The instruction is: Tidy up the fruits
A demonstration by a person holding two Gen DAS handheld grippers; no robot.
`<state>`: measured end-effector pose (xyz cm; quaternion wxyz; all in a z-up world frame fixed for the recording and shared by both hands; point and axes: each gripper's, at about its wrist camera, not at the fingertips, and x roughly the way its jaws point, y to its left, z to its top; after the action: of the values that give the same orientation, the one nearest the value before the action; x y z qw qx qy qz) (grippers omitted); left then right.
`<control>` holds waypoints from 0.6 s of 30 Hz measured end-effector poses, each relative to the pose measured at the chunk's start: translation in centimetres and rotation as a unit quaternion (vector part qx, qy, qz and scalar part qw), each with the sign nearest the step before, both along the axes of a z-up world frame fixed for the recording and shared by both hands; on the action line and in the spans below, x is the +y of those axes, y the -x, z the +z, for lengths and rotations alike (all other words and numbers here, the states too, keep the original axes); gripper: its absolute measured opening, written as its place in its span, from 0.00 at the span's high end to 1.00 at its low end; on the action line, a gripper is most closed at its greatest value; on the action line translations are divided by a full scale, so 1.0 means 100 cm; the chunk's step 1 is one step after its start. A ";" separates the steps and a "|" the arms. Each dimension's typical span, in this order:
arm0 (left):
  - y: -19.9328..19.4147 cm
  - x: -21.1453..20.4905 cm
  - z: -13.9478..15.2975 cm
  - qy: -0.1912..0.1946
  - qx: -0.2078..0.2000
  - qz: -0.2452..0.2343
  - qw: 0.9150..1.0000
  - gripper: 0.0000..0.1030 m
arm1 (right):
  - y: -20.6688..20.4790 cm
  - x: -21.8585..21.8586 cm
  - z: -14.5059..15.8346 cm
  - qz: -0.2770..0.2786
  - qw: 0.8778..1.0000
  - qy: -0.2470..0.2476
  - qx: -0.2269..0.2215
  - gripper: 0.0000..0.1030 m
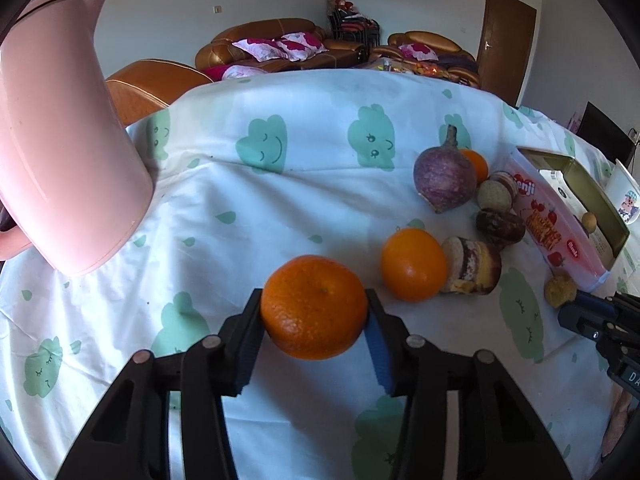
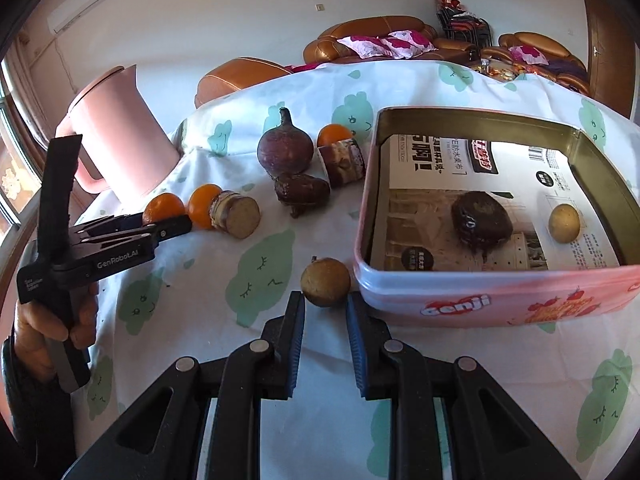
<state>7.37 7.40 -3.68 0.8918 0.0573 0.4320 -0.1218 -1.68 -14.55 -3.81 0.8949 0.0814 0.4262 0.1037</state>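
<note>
Mandarin (image 1: 314, 306) in left claw (image 1: 314, 312), stem dimple facing up toward camera.

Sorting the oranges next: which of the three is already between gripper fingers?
The nearest orange, clamped between the left gripper's pads. The other two oranges lie untouched on the tablecloth.

A table under a white cloth (image 2: 260, 340) with green clouds carried a pink jug (image 2: 124, 140) far left, oranges (image 1: 414, 270), cake pieces (image 1: 472, 266), and a tin (image 2: 492, 292) right.
</note>
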 end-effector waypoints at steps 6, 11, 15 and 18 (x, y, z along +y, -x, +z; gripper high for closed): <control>-0.004 0.011 0.000 0.009 0.004 0.016 1.000 0.52 | -0.017 0.007 0.002 -0.020 1.000 0.002 0.005 0.73; -0.002 0.008 -0.002 -0.003 0.000 0.018 1.000 0.52 | -0.025 0.008 0.004 -0.023 1.000 -0.018 0.008 0.59; -0.003 0.009 -0.001 0.002 0.003 0.022 1.000 0.52 | -0.031 0.017 0.005 -0.029 1.000 0.001 0.005 0.58; -0.003 0.008 -0.001 0.000 0.002 0.021 1.000 0.52 | -0.028 0.024 0.006 -0.021 0.999 0.029 0.002 0.58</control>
<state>7.70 8.23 -3.80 0.8931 0.0479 0.4353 -0.1032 1.16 -12.12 -3.25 0.8982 0.0647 0.4287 0.0720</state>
